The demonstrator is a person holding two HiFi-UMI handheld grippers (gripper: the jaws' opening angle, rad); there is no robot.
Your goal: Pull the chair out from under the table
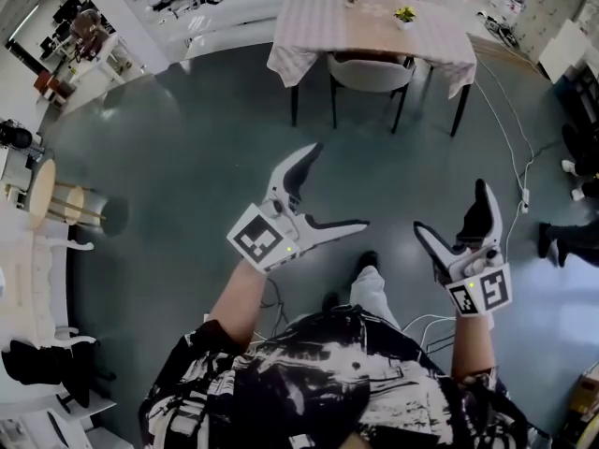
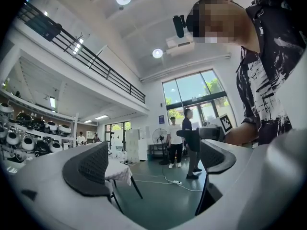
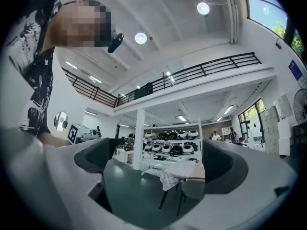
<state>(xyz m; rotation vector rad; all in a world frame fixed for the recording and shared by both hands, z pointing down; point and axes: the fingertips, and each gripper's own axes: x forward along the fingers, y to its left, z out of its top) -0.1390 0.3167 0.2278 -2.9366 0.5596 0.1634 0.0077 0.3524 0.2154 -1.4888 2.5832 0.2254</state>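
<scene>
Chair [image 1: 372, 73] tucked under tabletop [image 1: 309, 26], well apart from both grippers. Left gripper [image 1: 337, 187], right gripper [image 1: 451, 209]: fingers spread wide, empty. Advice: walk closer, clamp backrest rim firmly, pull straight back.

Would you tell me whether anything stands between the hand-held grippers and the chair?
Nothing visible does: only bare floor separates the left hand-held gripper and right hand-held gripper from the chair under the table.

Bright ceiling lamps [image 3: 140, 38], window glare, strong fisheye edges.
</scene>
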